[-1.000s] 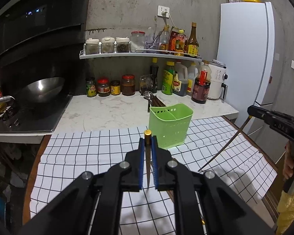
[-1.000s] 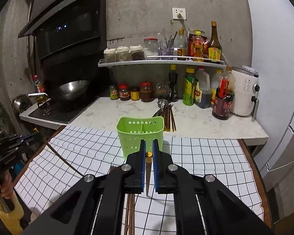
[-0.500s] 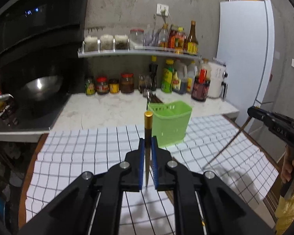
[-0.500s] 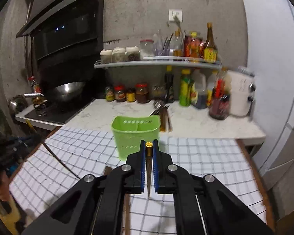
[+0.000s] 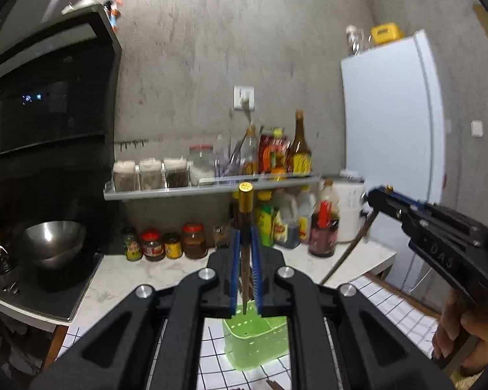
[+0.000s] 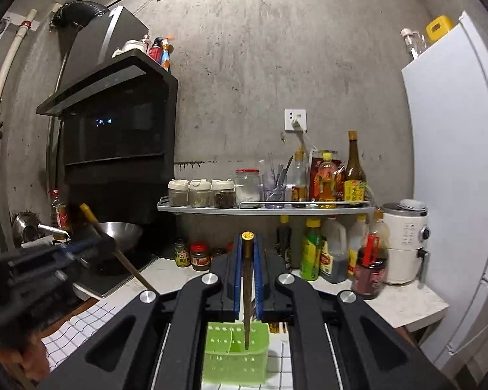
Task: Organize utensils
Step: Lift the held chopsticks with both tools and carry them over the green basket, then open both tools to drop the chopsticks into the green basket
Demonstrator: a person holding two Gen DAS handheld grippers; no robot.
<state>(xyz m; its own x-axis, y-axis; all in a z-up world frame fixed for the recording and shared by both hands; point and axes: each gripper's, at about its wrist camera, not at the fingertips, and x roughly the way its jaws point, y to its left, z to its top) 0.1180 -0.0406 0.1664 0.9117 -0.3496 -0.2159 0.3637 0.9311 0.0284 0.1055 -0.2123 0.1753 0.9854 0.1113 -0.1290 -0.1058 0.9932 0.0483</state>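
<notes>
My left gripper (image 5: 245,237) is shut on a dark chopstick (image 5: 245,227) with a gold cap, held upright, its tip over the green utensil basket (image 5: 257,341) below. My right gripper (image 6: 246,253) is shut on a second gold-capped chopstick (image 6: 246,279), also upright, with its tip pointing into the green basket (image 6: 236,357), which has a divider. Each gripper shows in the other's view: the right one (image 5: 379,195) at the right, the left one (image 6: 81,247) at the left, both raised above the checked cloth.
A white checked cloth (image 5: 393,305) covers the table. Behind it is a marble counter (image 6: 403,305) with sauce bottles, jars, a shelf (image 6: 263,208), a wok (image 5: 52,237) on the stove at left, and a white fridge (image 6: 455,169) at right. More chopsticks lie behind the basket.
Both grippers have risen and tilted up with their chopsticks. They have moved in over the green basket, which now sits low beneath the fingers in both views.
</notes>
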